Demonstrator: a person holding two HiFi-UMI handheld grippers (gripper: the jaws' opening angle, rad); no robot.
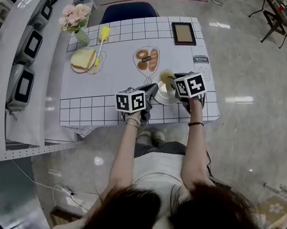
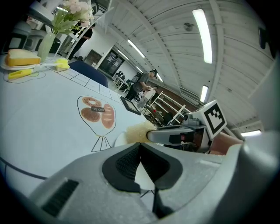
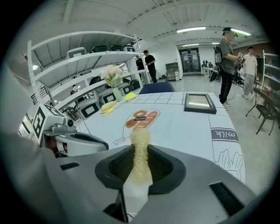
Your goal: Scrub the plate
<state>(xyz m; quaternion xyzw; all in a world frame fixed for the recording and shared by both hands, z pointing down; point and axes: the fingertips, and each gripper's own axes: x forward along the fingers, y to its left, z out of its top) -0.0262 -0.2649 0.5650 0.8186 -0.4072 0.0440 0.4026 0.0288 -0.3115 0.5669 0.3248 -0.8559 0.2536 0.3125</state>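
A white plate [image 1: 167, 95] lies near the front edge of the checked tablecloth. My left gripper [image 1: 152, 93] is shut on the plate's left rim; in the left gripper view the plate [image 2: 145, 176] shows white between the closed pads. My right gripper [image 1: 171, 83] hangs over the plate, shut on a pale yellow scrub pad [image 1: 166, 77]. In the right gripper view the fibrous scrub pad [image 3: 140, 151] stands up between the pads, with the plate [image 3: 134, 194] below it. The left gripper view also shows the scrub pad [image 2: 138, 131] and the right gripper's fingers [image 2: 175, 133].
On the table's far left stand a flower vase [image 1: 76, 21], a yellow sponge on a dish [image 1: 82, 59] and a yellow brush [image 1: 103, 35]. A picture frame [image 1: 184, 33] lies at the back right. A blue chair [image 1: 130, 11] stands behind the table; shelves [image 1: 25, 59] run along the left. People stand in the background.
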